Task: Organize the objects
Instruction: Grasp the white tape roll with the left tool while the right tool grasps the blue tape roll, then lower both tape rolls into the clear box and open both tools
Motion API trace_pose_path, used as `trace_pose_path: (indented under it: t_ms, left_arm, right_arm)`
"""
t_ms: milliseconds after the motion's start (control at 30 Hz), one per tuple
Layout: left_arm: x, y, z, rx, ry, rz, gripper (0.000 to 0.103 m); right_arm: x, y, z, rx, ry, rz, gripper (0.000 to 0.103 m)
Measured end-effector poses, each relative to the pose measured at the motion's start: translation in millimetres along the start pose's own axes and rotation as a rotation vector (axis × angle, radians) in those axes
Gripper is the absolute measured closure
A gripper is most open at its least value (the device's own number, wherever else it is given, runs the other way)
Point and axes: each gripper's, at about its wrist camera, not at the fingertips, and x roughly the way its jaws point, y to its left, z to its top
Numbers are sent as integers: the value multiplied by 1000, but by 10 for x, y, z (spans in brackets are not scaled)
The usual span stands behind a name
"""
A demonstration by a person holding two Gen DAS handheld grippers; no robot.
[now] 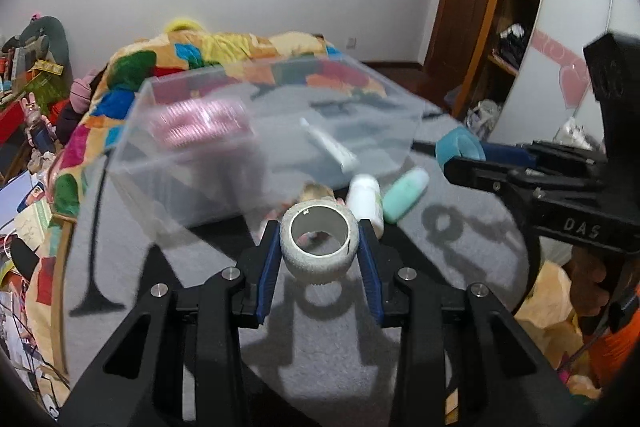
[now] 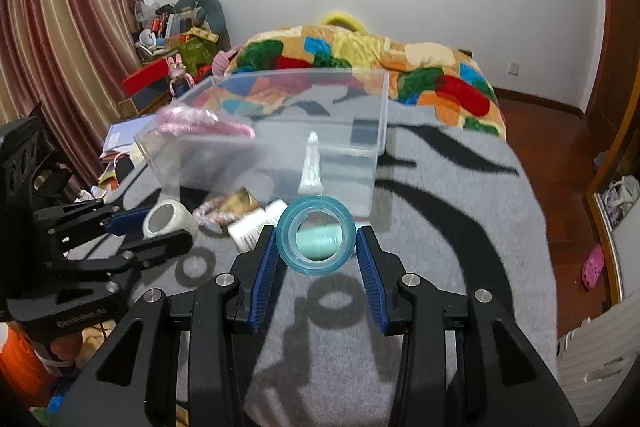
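- The left gripper grips a white tape roll between its jaws, above the grey bed.
- A clear bin sits beyond, holding a pink coil and white tube.
- The right gripper holds a blue tape roll.

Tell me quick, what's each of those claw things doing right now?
Left gripper: fingers closed on the white tape roll, lifted off the bed.
Right gripper: fingers closed on the blue tape roll, also lifted.

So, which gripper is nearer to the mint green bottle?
Right. The right gripper with its blue tape roll hangs just before the mint green bottle; the left gripper is further left, beyond the white bottle.
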Motion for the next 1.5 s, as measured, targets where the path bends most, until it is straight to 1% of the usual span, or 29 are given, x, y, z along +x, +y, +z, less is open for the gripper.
trace_pose_path:
  t_ms: [133,233,367,467,633,700,800,867,1000,1167,1233,1300,1333,1400,1500]
  left_arm:
    - [-123,76,203,-7,-58,15,66]
    - [-130,81,362,2,-89,29,66]
    - [-18,89,550,6,-97,56,66]
    - [76,116,621,0,-97,54,66]
    - [342,158,732,-2,-62,76,66]
    - [454,189,743,1,-47,102,66]
    - [560,223,757,1,-38,117,66]
    - [619,237,762,7,-28,125,66]
    - [806,323,758,-9,28,117,66]
    - [835,436,747,-62,41,58,65]
    - [828,446,747,-73,47,53,62]
    - [812,468,740,-83,52,48,54]
    - [808,469,735,-82,54,47,54]
    - [771,451,719,-74,49,51,54]
    - [679,424,712,-63,38,52,53]
  right_arm:
    - [-50,25,160,-12,-40,-12,66]
    - [-47,26,289,-13,-63,-23,66]
    - [0,17,476,-18,-84,-36,66]
    - [77,12,613,-18,-87,-43,66]
    - [373,-23,791,-2,-46,-52,66]
    - [516,-38,827,0,-17,-49,66]
    - [692,-61,841,5,23,-39,66]
    - [791,-72,849,1,44,-47,66]
    - [897,-76,838,-8,70,-43,66]
    - [938,-41,836,-36,85,-30,66]
    - [963,-5,828,-55,93,-39,66]
    - [974,7,833,-55,100,-35,65]
    - [972,4,837,-51,104,-27,65]
    - [956,1,841,-41,104,-16,61]
    - [883,38,831,-50,94,-17,60]
